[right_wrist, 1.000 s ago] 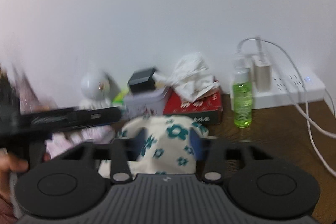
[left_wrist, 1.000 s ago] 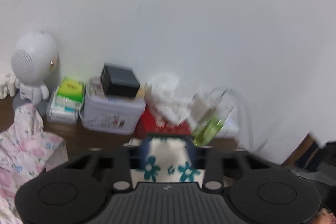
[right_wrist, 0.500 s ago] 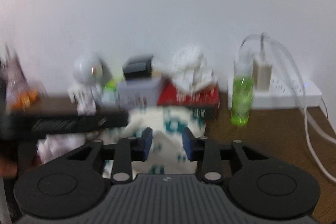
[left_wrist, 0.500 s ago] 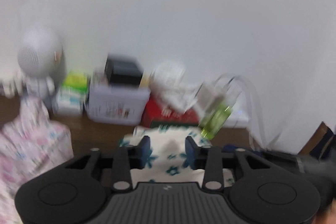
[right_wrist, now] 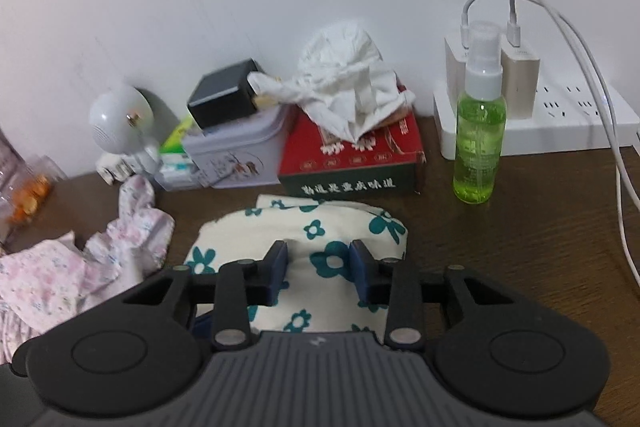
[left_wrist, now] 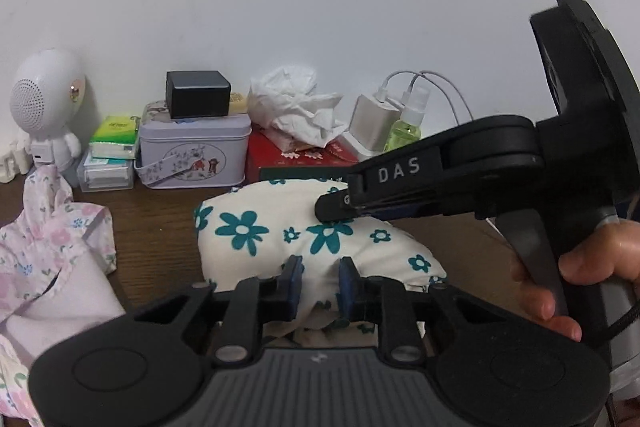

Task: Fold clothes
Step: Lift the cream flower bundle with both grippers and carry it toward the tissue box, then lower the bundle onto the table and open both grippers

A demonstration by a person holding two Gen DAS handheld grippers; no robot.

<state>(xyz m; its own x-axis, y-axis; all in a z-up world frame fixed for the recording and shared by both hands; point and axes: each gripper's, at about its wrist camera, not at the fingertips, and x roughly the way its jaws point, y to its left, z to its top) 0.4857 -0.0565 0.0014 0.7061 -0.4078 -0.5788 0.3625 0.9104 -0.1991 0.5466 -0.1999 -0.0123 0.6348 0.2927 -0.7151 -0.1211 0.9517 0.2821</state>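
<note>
A cream garment with teal flowers (left_wrist: 256,231) lies folded in a bundle on the brown table (left_wrist: 152,227); it also shows in the right wrist view (right_wrist: 320,231). My left gripper (left_wrist: 319,273) has its jaws closed on a raised fold at the garment's near edge. My right gripper (right_wrist: 319,259) is open, its fingers spread just above the garment's near side. In the left wrist view the right gripper (left_wrist: 340,205) reaches in from the right, resting over the bundle's far right part. A pink floral garment (left_wrist: 44,259) lies crumpled at the left, also in the right wrist view (right_wrist: 72,267).
Along the wall stand a white robot-shaped speaker (left_wrist: 44,107), tissue packs (left_wrist: 114,135), a lilac tin (left_wrist: 192,155) with a black box (left_wrist: 198,93) on it, a red tissue box (right_wrist: 352,155), a green spray bottle (right_wrist: 480,123) and a white power strip (right_wrist: 568,119) with cables.
Both grippers have come down toward the table with the flowered garment, which now lies as a bundle. The right gripper's jaws have opened wider. The right gripper has entered the left wrist view.
</note>
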